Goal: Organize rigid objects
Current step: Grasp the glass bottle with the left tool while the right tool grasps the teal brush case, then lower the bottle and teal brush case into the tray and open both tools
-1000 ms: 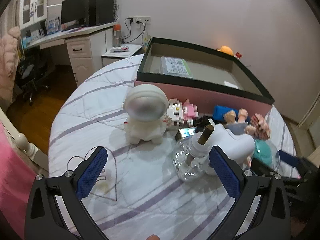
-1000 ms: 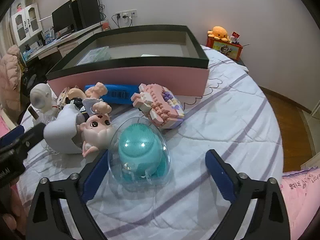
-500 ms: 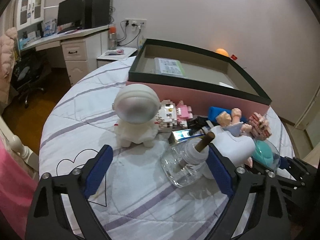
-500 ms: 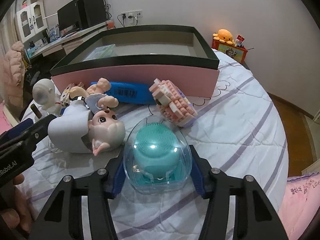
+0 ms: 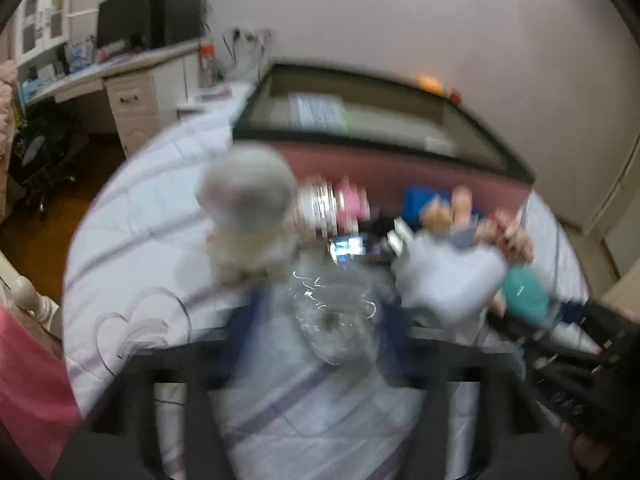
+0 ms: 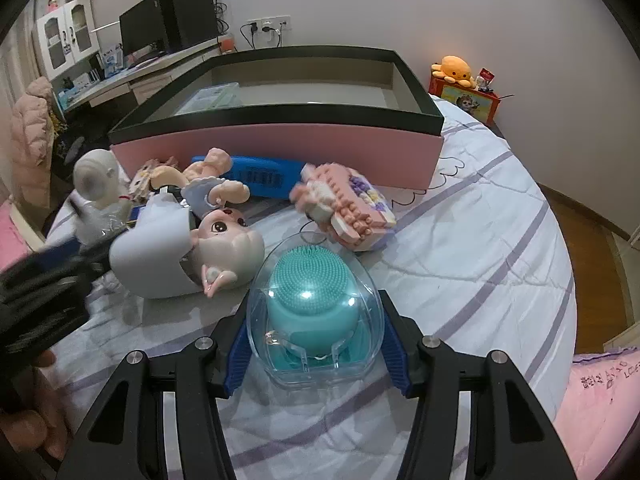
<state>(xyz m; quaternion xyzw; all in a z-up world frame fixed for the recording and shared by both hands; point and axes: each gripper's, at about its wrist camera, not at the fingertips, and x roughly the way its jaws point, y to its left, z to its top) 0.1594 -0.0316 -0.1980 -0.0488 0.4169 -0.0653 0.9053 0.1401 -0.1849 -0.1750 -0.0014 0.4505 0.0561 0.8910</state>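
The right tongs (image 6: 314, 350) were clamped on the clear-cased teal brush (image 6: 312, 300), on the bed before the pink box (image 6: 280, 140). The left tongs (image 5: 316, 332) were closing around the glass bottle (image 5: 332, 312); lifting seemed next.

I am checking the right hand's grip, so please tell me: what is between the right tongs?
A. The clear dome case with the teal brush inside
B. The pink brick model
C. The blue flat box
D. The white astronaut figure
A: the right tongs have their blue pads against both sides of the clear dome case; the other items lie farther away.
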